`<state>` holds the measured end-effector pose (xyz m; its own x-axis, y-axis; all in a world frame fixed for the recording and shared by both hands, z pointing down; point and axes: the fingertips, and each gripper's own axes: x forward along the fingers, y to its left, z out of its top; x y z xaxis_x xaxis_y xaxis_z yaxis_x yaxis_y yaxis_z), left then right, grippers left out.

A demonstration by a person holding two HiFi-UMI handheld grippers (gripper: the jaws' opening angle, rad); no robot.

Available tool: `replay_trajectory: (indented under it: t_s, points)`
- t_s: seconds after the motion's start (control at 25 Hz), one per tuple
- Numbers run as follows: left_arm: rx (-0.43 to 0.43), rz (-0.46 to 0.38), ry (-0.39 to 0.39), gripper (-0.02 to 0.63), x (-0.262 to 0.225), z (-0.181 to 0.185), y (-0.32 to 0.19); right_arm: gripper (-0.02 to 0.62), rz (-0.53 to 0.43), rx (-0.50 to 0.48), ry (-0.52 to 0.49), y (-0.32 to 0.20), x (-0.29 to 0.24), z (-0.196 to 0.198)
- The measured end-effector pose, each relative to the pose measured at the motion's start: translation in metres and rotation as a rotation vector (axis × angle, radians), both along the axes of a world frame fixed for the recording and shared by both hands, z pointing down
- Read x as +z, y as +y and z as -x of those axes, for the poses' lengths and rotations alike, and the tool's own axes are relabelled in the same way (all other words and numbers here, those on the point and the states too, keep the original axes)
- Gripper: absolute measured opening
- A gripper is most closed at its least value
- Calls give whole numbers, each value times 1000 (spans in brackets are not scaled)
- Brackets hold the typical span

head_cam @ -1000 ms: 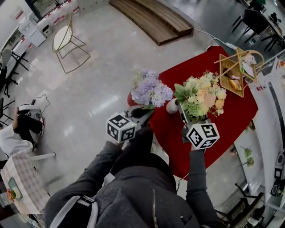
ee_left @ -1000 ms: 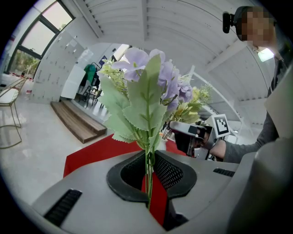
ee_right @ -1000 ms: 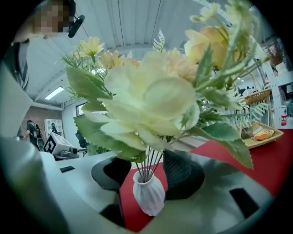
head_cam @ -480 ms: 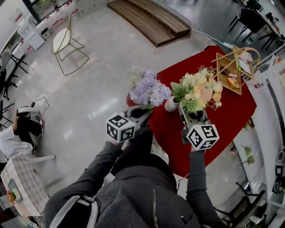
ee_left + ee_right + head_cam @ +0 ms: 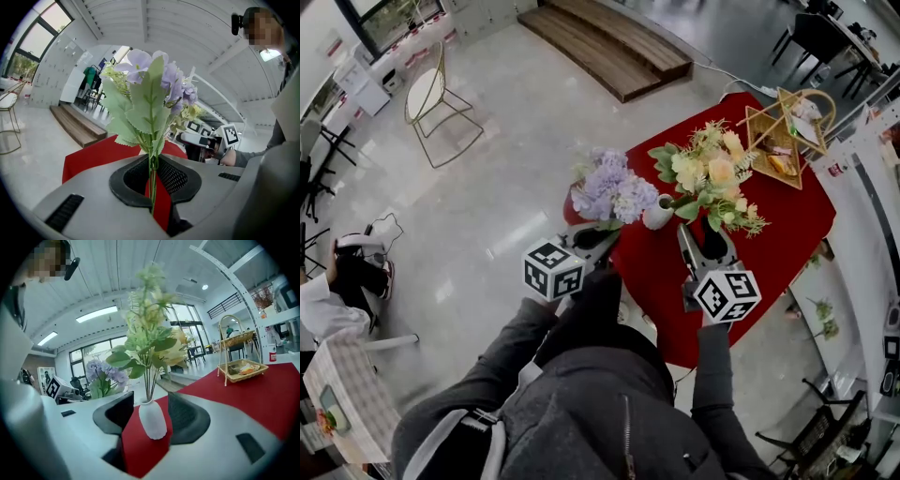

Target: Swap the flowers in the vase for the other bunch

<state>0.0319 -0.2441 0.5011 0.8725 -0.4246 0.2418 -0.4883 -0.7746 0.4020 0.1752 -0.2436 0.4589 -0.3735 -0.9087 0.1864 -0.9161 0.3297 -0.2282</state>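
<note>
Left claw point(image 5: 595, 238) pinches the lilac hydrangea bunch point(image 5: 614, 187) by its stems, held ready at nine o'clock of the white vase point(image 5: 657, 217). My right claw point(image 5: 701, 239), wide, seemingly frames that vase to steady it, the yellow bunch point(image 5: 710, 178) not yet out.

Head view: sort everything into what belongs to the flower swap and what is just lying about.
Job: white vase; yellow bunch standing in it; purple bunch, clamped in the left gripper; right gripper, open.

Lying about: gold basket stand; gold wire chair; wooden platform.
</note>
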Motion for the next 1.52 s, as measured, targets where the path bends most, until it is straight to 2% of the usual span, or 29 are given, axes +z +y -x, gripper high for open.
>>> replay_trajectory:
  t_s: [0.32, 0.52, 0.72, 0.92, 1.24, 1.52]
  points:
    - [14, -7, 6, 46, -2, -5, 9, 183, 43, 52, -65, 39, 8, 4]
    - [7, -17, 13, 46, -4, -8, 14, 42, 35, 113, -106, 60, 12, 6]
    - [-9, -24, 19, 46, -6, -10, 16, 29, 39, 208, -87, 77, 23, -1]
    - [-34, -22, 29, 46, -3, -10, 20, 25, 71, 303, -109, 89, 42, -7]
    - [-63, -1, 18, 46, 5, -3, 23, 14, 79, 294, -98, 93, 44, -3]
    - [-56, 5, 14, 46, 7, -9, 27, 12, 88, 278, -91, 95, 47, -1]
